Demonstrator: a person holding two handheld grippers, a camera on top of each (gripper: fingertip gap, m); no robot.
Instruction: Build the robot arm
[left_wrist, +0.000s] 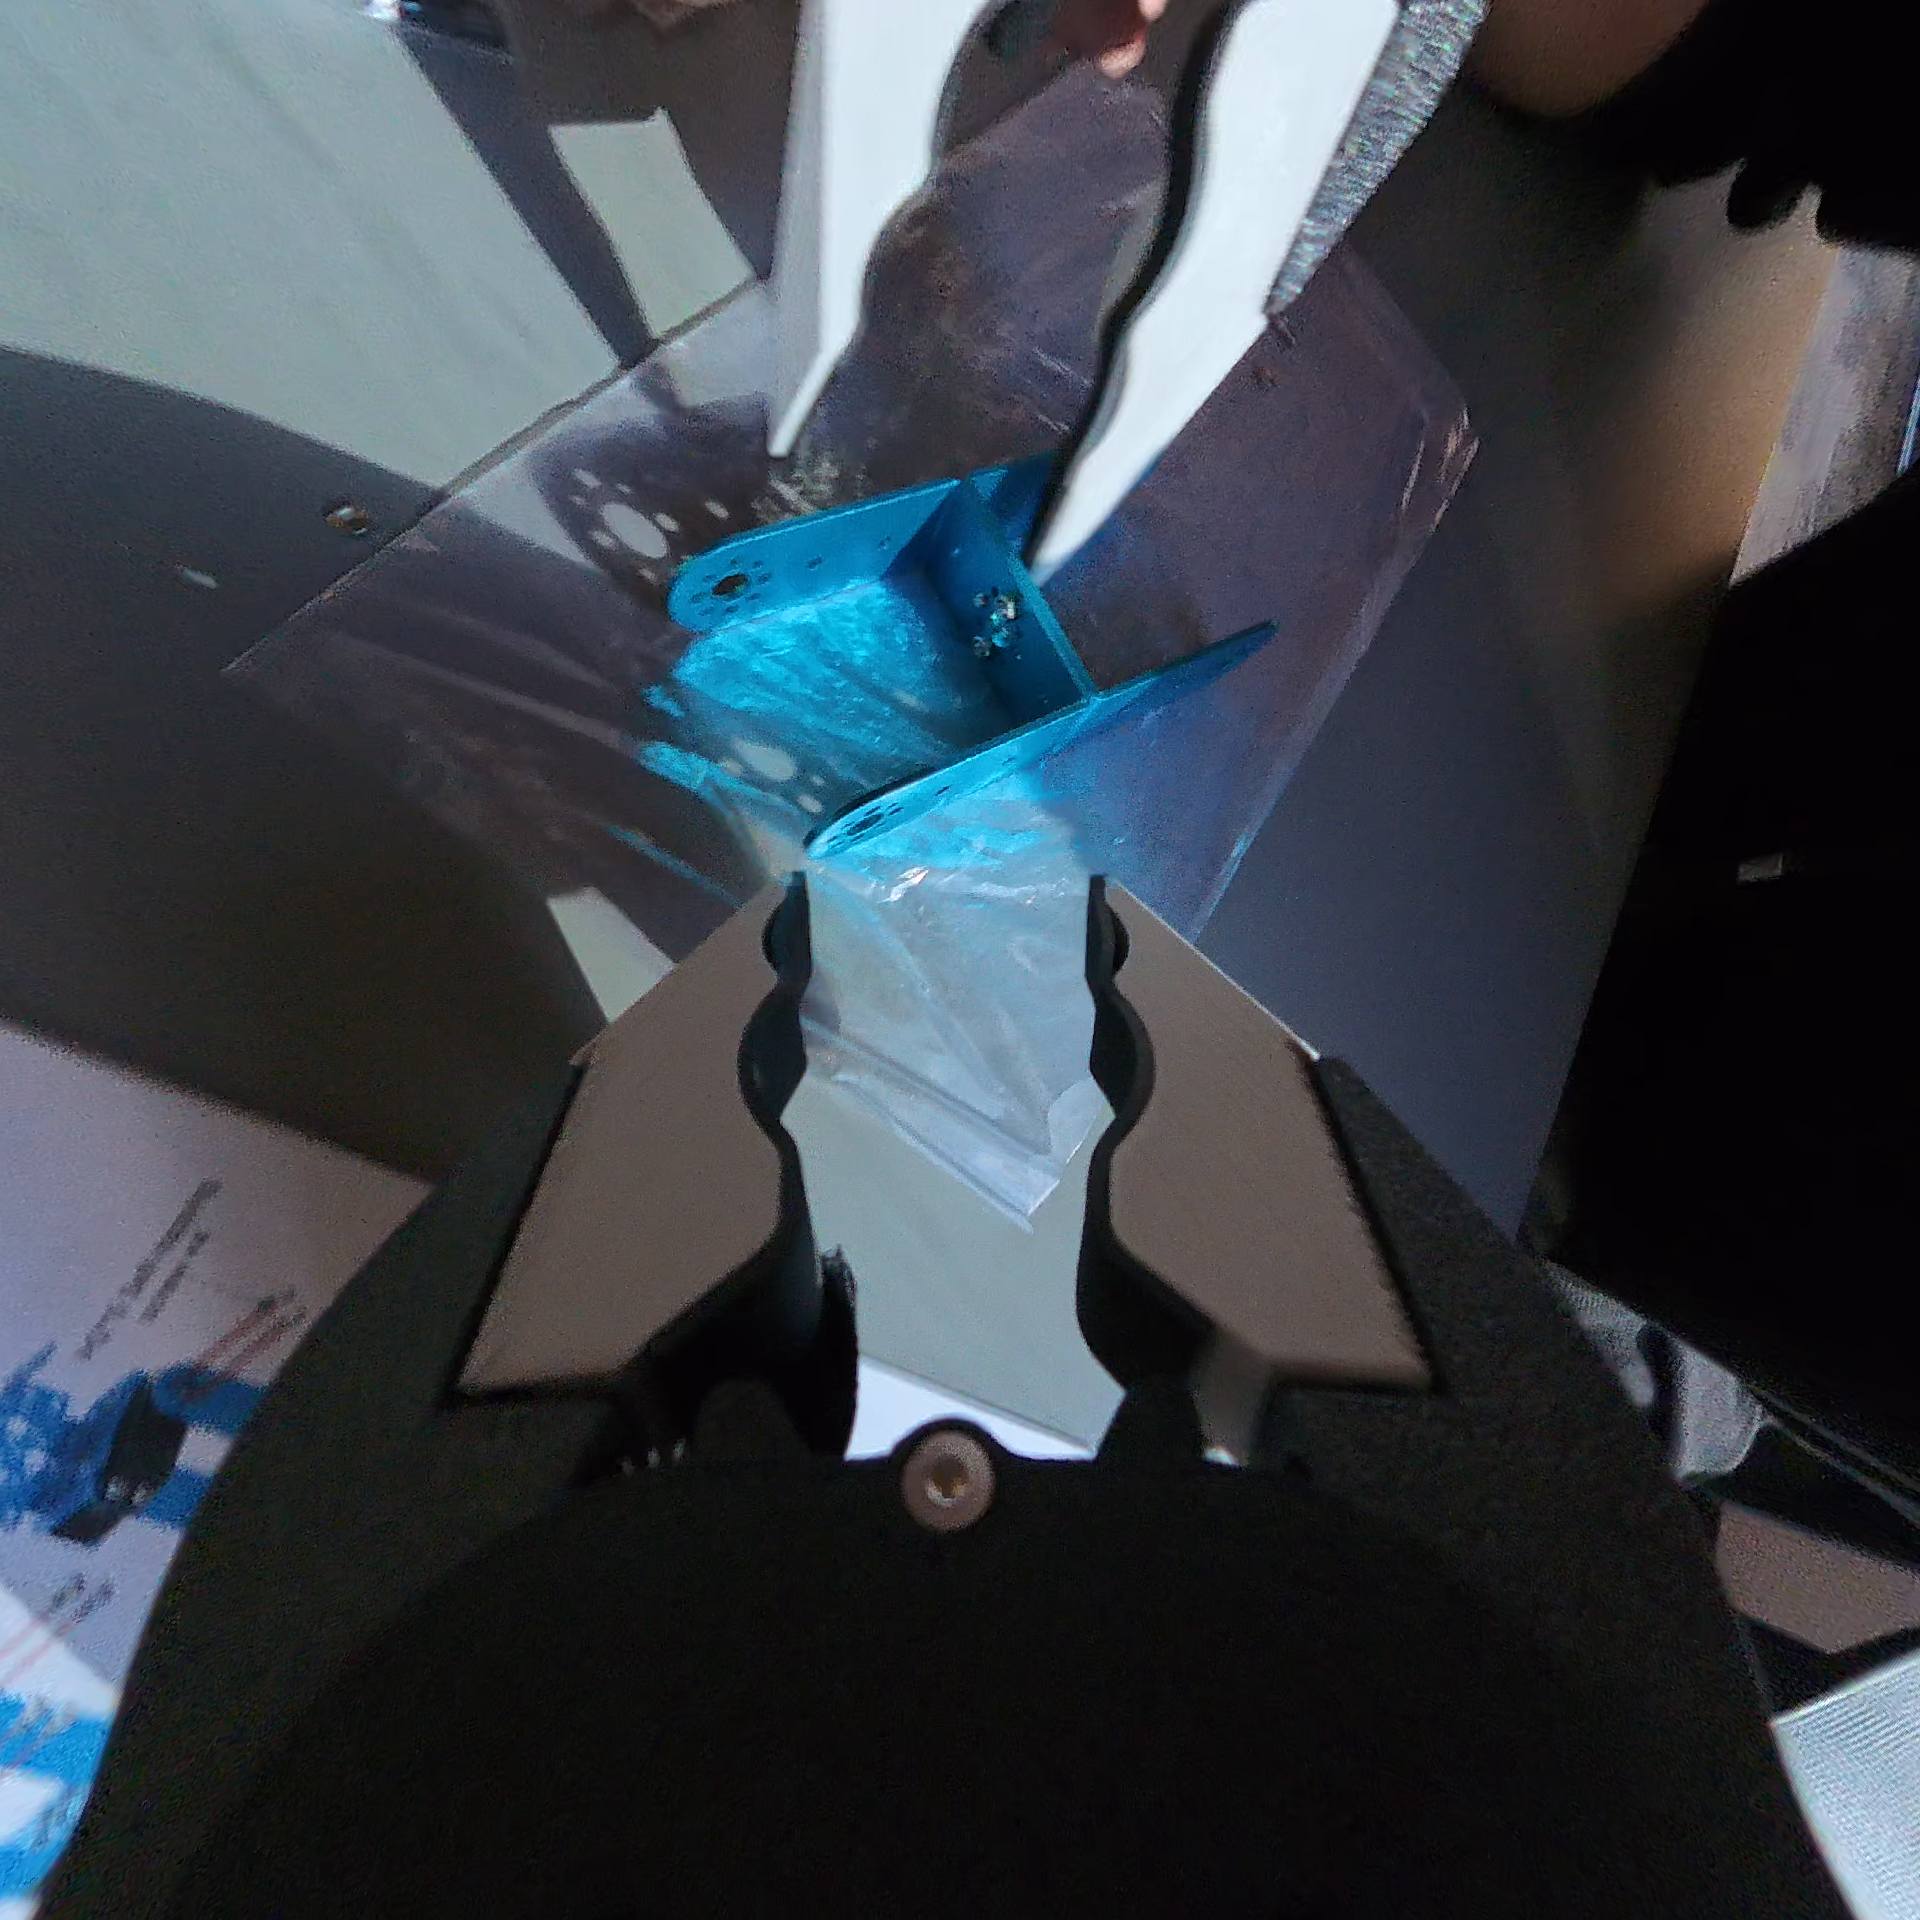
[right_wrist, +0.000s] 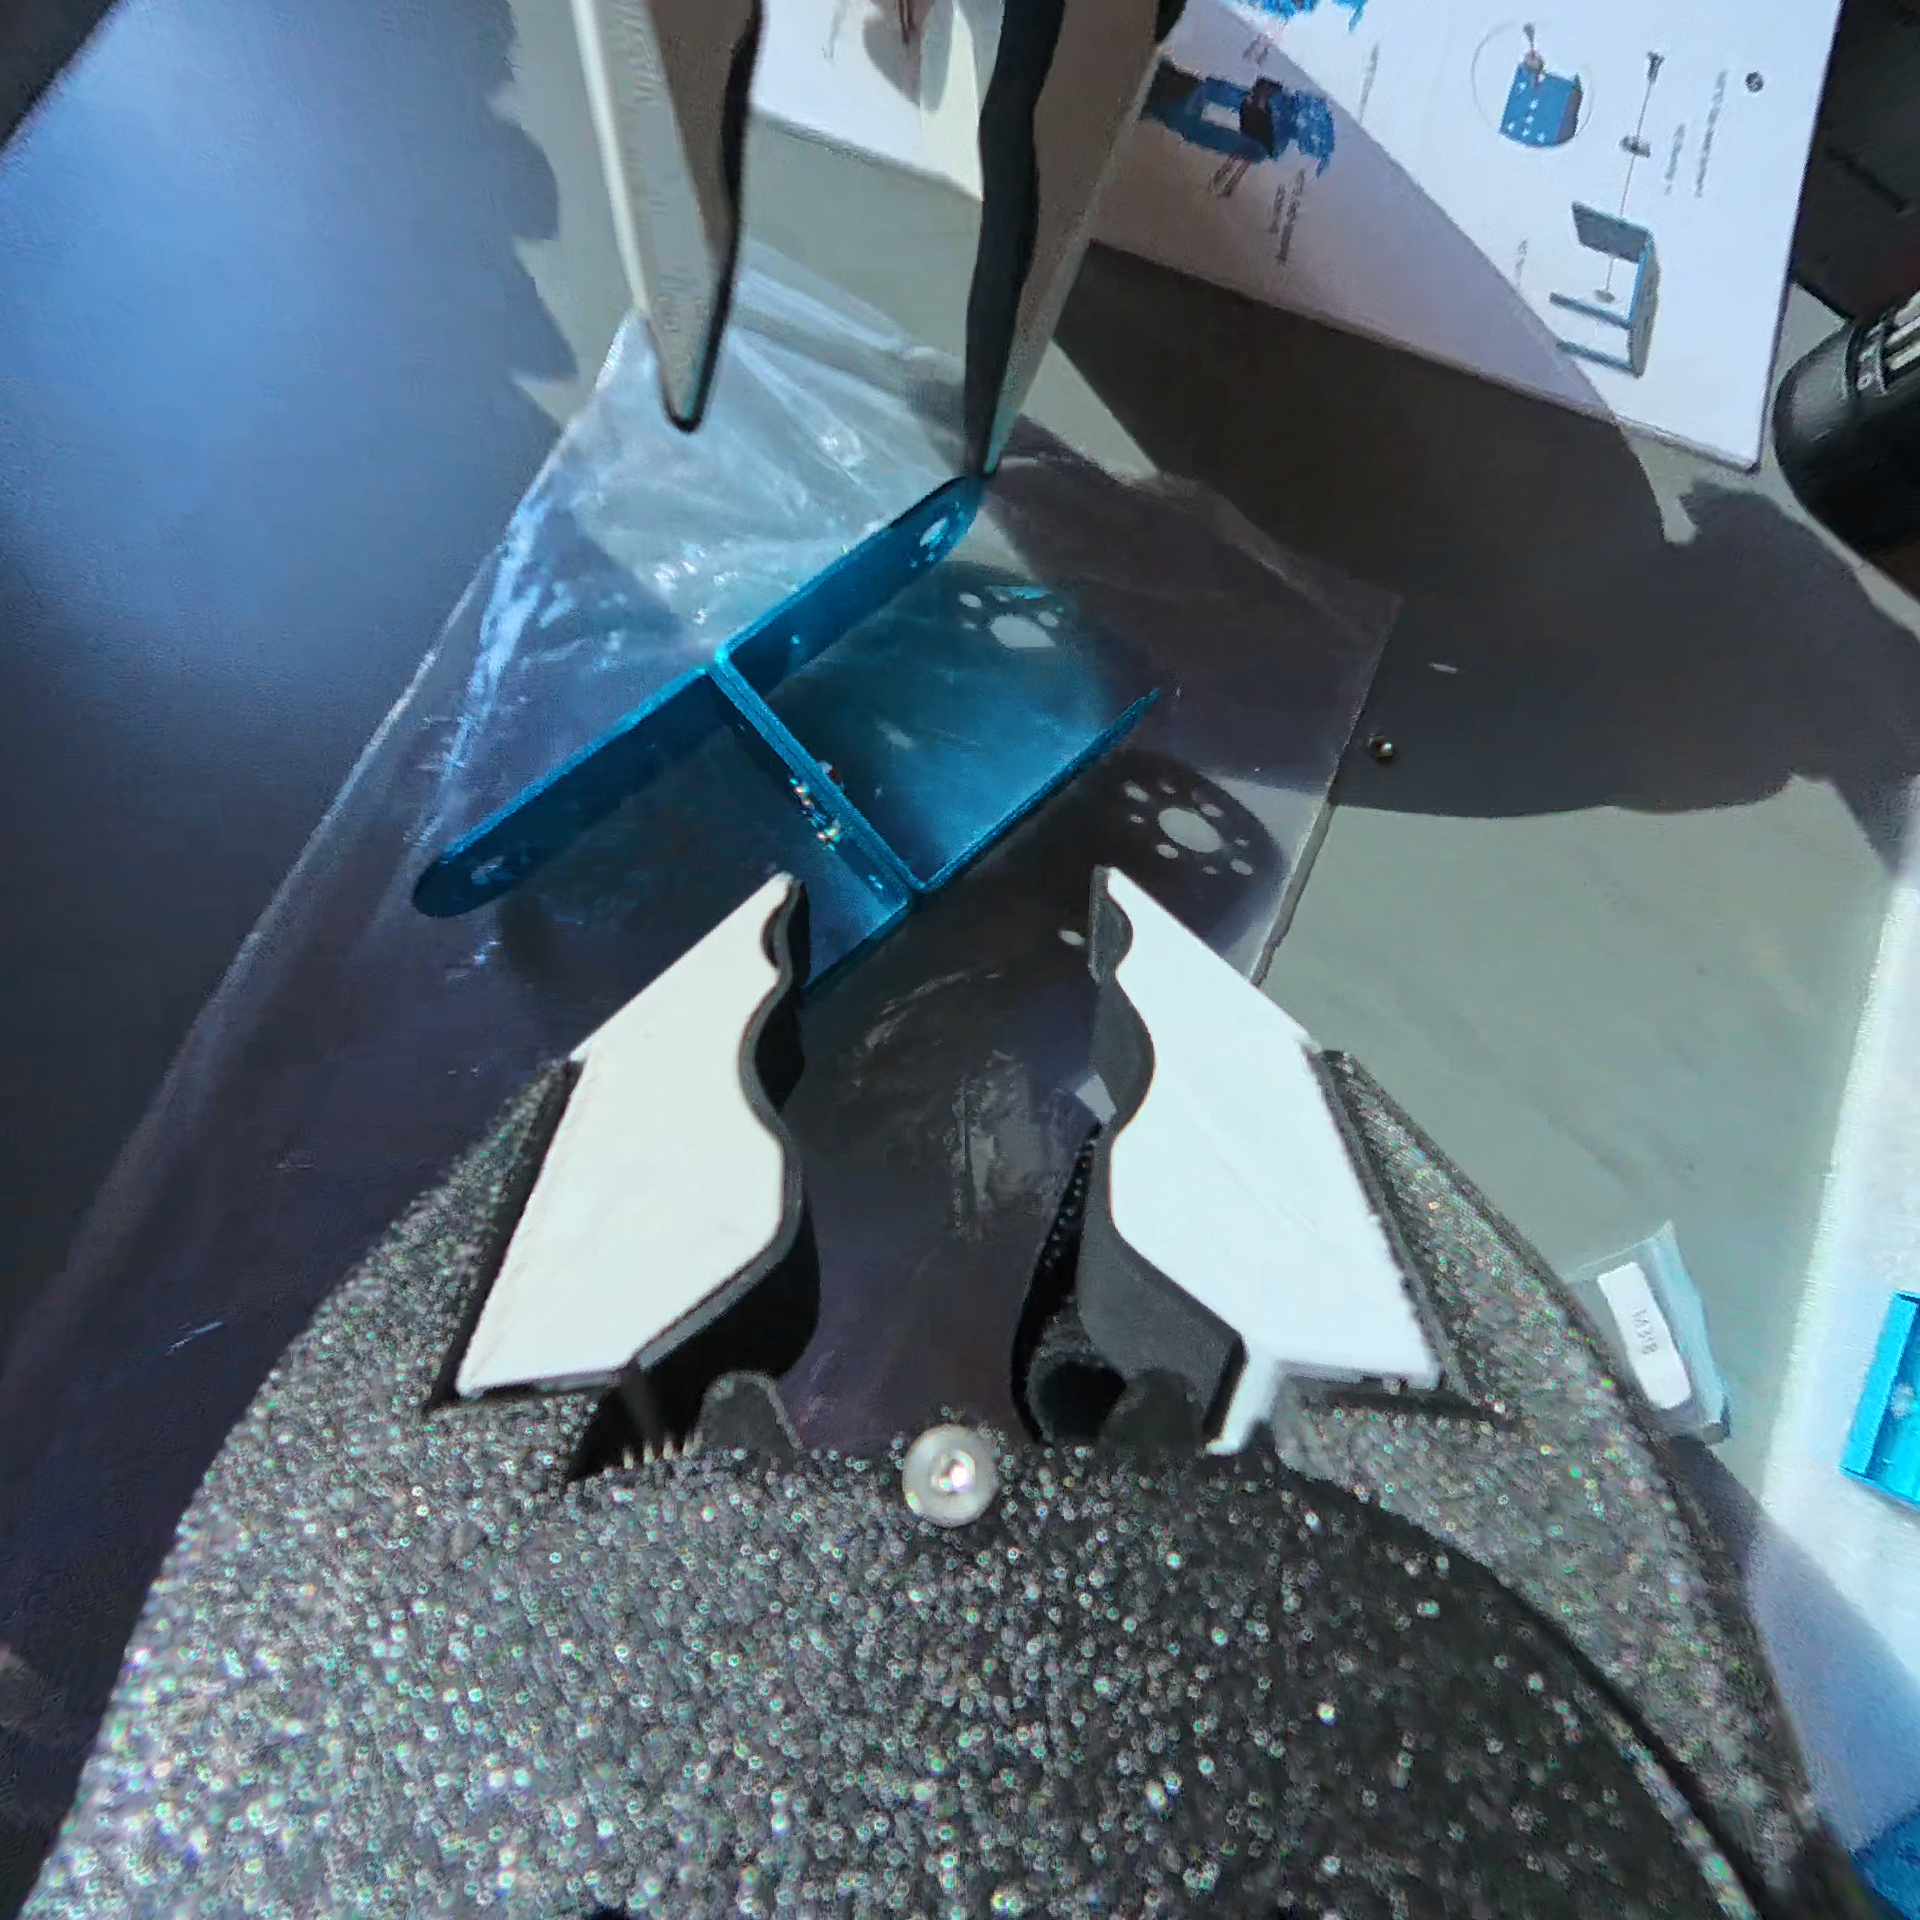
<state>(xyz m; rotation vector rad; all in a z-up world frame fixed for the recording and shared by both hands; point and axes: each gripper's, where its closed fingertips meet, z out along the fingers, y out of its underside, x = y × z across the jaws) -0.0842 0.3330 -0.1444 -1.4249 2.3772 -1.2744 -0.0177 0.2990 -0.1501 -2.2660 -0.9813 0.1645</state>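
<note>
Directly between your two spread grippers stands a blue anodised metal bracket assembly (right_wrist: 800, 758) on a clear plastic sheet (right_wrist: 1288, 644). Your left gripper (left_wrist: 940, 894) and right gripper (right_wrist: 940, 894) each touch opposite ends of its long axis, pinching nothing.

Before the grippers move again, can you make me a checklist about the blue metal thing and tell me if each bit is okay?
1. Blue metal bracket assembly sits flat on the clear plastic sheet: ok.
2. Left hand-held gripper open: ok, with a wide gap between its fingers.
3. Right hand-held gripper open: ok.
4. Either gripper holding the bracket: not ok; each has one fingertip right at a bracket edge, nothing clamped.
5. Clear plastic bag out of the way: not ok; it lies between the left gripper's fingers.
6. Small screws at the bracket joint tight: cannot tell.
</note>
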